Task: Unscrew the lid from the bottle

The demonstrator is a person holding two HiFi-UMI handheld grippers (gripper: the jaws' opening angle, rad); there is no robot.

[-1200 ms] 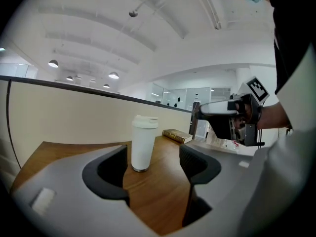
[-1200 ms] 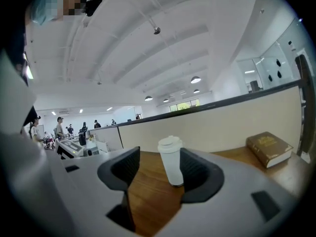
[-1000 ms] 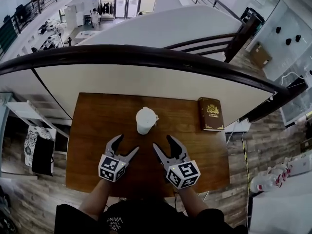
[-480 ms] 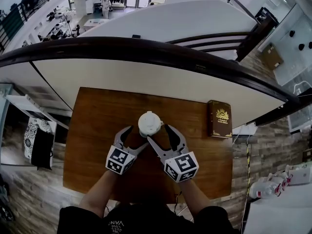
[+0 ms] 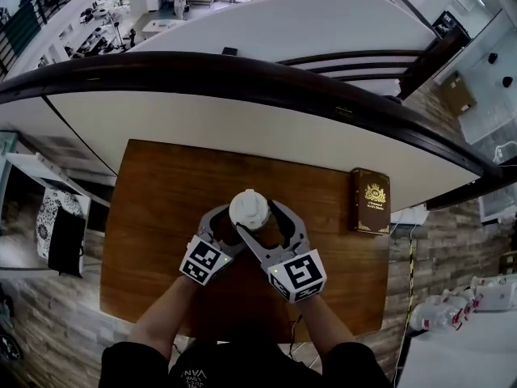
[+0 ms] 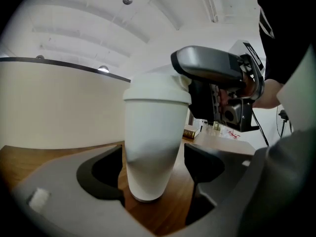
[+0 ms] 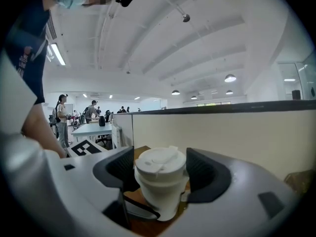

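While bottle sits on wood table, left gripper, right gripper straddle it, spreading.

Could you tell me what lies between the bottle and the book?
In the head view, only a finger of the right gripper, whose jaws have just been opening around the bottle; beyond it, bare table up to the book.

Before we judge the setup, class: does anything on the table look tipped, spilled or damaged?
Nothing stands out. The bottle stands upright on the table, lid on; the book lies flat by the right edge.
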